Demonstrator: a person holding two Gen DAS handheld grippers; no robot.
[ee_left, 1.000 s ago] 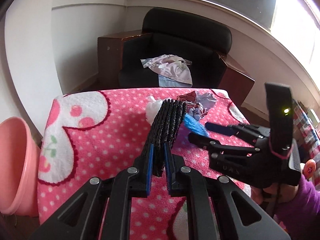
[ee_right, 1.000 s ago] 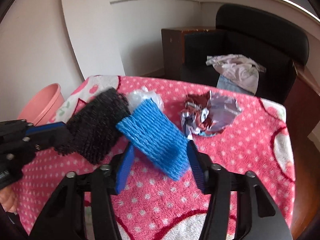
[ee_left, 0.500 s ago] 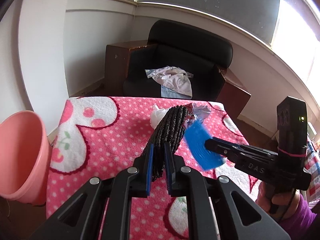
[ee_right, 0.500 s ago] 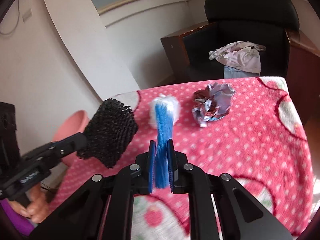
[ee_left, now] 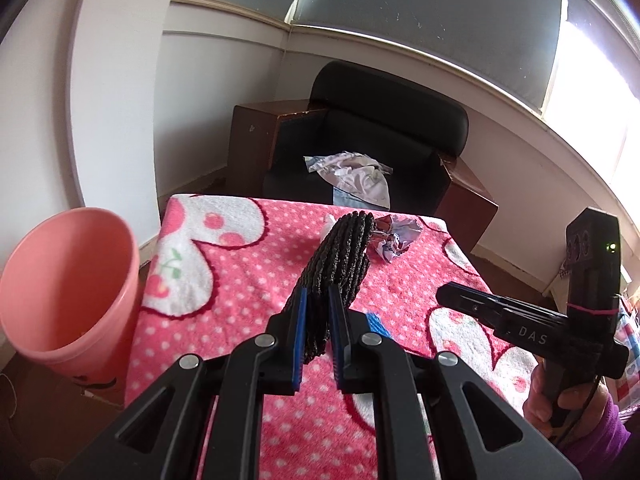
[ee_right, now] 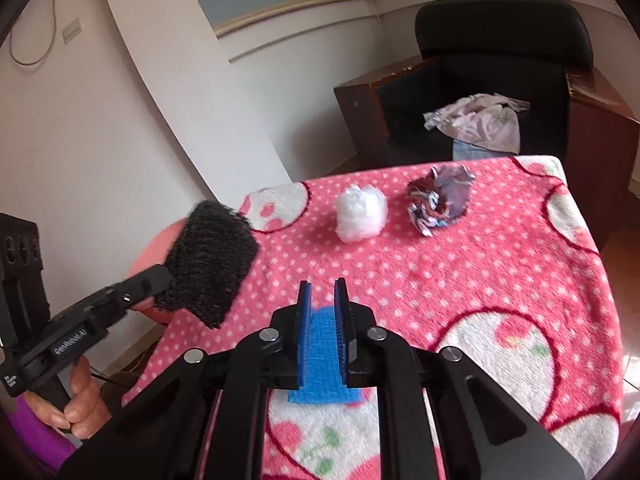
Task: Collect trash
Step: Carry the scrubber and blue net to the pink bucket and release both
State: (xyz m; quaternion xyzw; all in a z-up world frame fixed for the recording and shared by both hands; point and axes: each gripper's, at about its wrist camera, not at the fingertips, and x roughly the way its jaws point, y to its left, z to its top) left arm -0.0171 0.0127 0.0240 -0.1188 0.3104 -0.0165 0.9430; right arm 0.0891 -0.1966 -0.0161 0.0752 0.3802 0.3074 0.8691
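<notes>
My left gripper (ee_left: 317,304) is shut on a black foam net (ee_left: 340,264) and holds it above the pink cloth-covered table (ee_left: 248,312); the net also shows in the right wrist view (ee_right: 208,268). My right gripper (ee_right: 323,300) stands slightly parted over a blue foam net (ee_right: 322,364). The blue net seems to lie on the cloth under the jaws, and contact with the pads is unclear. A white plastic wad (ee_right: 361,213) and a crumpled foil wrapper (ee_right: 438,200) lie at the table's far side.
A pink bin (ee_left: 68,292) stands on the floor off the table's left edge. A black armchair (ee_left: 384,136) with clothes on it is behind the table. The other gripper and hand (ee_left: 560,332) are at the right.
Both grippers have risen and pulled back. The left one with the black net has swung toward the pink bin. The blue net, pinched upright earlier, now sits low beneath the right jaws.
</notes>
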